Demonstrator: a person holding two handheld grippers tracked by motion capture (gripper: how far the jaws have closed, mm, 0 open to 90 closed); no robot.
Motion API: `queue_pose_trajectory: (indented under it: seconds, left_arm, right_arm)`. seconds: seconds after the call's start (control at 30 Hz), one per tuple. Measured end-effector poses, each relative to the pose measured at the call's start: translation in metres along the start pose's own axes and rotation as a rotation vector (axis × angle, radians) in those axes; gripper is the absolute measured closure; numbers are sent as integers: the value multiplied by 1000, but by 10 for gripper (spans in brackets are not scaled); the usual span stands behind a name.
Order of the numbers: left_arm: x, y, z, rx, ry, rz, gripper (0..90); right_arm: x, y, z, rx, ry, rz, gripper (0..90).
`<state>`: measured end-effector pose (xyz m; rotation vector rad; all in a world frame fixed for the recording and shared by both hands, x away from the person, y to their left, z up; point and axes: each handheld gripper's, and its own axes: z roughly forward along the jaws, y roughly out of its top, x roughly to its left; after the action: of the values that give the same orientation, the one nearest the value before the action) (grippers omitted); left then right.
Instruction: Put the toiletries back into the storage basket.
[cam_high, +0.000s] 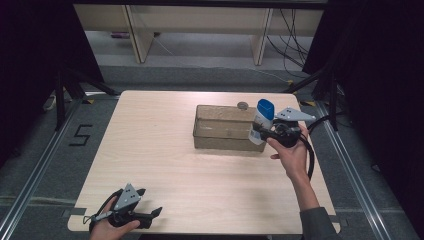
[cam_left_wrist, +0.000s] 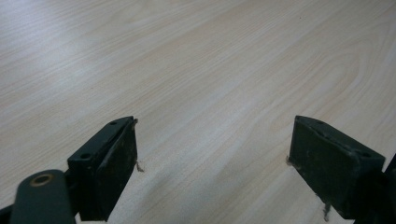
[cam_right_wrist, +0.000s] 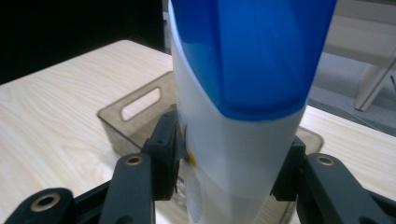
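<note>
The bench (cam_high: 165, 150) is a light wood-grain top with rounded corners.

A translucent smoke-brown bin (cam_high: 225, 129) sits on the bench right of centre, nearer the far edge than the near one. It is rectangular and open-topped, and the right gripper view shows a slot handle cut into its end wall.

A small round grey object (cam_high: 242, 105) lies on the bench just beyond the bin's far wall; its kind cannot be told.

The right hand-held gripper (cam_high: 261, 131) is at the bin's right end, with the person's right hand (cam_high: 291, 152) around its body. Its jaws are closed on a white bottle with a blue cap (cam_high: 261, 121), clamped against the white body on both sides below the cap. The bottle stands roughly upright, cap uppermost, at the bin's right end. Whether its base touches the bin or the bench cannot be told. In the right gripper view the bottle (cam_right_wrist: 243, 107) rises between the jaws with the bin (cam_right_wrist: 135, 116) behind and below it.

The left hand-held gripper (cam_high: 150, 200) is at the near left corner of the bench, held by the left hand (cam_high: 107, 227), well apart from the bin. Its jaws stand wide apart with bare wood between them. The left gripper view shows the two pads (cam_left_wrist: 123, 161) low over the bench surface (cam_left_wrist: 196, 70).
</note>
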<state>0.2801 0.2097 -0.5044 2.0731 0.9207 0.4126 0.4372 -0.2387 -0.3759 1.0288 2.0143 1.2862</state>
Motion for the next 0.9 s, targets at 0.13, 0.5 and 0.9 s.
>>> queue_pose_trajectory:
  seconds: [0.13, 0.5, 0.9]
  left_arm:
    - [-1, 0, 1, -7, -3, -4, 148]
    - [1, 0, 1, 4, 6, 8, 148]
    - [1, 1, 0, -7, 6, 6, 148]
  right_arm:
    - [-6, 1, 4, 20, -16, -8, 549]
    - [-22, 2, 26, 33, -43, 47, 549]
    - [-31, -4, 45, 71, -71, 27, 550]
